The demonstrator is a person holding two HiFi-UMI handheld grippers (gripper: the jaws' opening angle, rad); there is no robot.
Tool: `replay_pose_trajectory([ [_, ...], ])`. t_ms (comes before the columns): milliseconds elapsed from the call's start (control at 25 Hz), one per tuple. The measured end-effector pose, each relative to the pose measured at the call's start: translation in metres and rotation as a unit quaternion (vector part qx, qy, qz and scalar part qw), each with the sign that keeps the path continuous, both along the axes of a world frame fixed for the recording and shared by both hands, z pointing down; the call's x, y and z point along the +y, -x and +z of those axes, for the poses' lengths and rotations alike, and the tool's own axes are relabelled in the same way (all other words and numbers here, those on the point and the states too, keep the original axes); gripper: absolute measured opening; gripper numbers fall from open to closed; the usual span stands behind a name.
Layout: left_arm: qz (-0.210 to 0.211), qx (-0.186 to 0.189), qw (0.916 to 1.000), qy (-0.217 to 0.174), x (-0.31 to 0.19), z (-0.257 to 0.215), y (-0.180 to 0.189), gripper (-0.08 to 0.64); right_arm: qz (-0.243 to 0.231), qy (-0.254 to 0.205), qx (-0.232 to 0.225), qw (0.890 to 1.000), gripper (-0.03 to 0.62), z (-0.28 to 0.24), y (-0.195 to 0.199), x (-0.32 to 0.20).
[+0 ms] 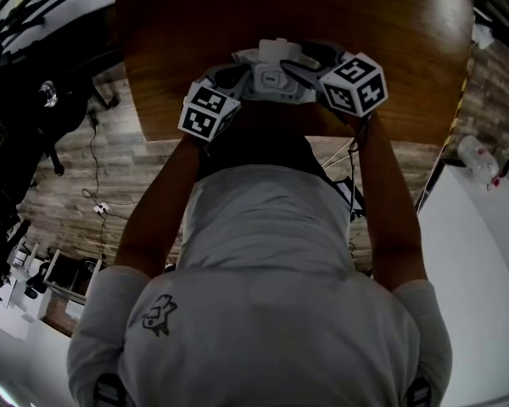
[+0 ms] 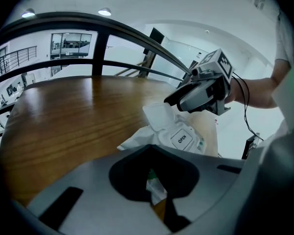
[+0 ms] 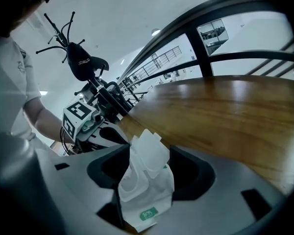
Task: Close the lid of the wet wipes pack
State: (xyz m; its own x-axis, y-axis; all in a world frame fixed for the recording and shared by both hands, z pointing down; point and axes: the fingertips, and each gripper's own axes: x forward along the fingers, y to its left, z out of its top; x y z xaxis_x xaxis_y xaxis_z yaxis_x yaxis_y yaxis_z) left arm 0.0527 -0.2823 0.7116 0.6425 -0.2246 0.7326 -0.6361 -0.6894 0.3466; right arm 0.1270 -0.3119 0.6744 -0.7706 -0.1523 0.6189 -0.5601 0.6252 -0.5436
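Note:
The white wet wipes pack (image 1: 276, 76) lies at the near edge of the wooden table (image 1: 237, 24), held between both grippers. In the left gripper view its face with the OPEN label (image 2: 182, 138) points up and the lid (image 2: 159, 115) stands flipped open. My left gripper (image 2: 154, 181) is shut on one end of the pack. My right gripper (image 3: 147, 175) has the other end of the pack (image 3: 146, 192) between its jaws, shut on it, with the raised lid (image 3: 150, 150) just past the jaws. Each gripper shows in the other's view: right gripper (image 2: 201, 89), left gripper (image 3: 83, 121).
The round brown table is bare apart from the pack. A dark curved railing (image 2: 112, 26) runs behind it. A coat stand (image 3: 81, 58) is off to the left side. Cables (image 1: 93, 168) lie on the plank floor beside the person.

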Motion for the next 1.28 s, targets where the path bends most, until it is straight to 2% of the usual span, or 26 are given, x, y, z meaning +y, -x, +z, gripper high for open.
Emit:
replay_pose_trajectory([
  [680, 0.001, -0.012, 0.9999, -0.009, 0.000, 0.003, 0.001, 0.014, -0.014, -0.006, -0.025, 1.000, 0.230, -0.027, 0.008, 0.024],
  [1280, -0.010, -0.020, 0.9996, -0.017, -0.002, 0.006, 0.006, 0.014, -0.043, 0.011, -0.049, 0.998, 0.230, -0.023, 0.018, 0.056],
])
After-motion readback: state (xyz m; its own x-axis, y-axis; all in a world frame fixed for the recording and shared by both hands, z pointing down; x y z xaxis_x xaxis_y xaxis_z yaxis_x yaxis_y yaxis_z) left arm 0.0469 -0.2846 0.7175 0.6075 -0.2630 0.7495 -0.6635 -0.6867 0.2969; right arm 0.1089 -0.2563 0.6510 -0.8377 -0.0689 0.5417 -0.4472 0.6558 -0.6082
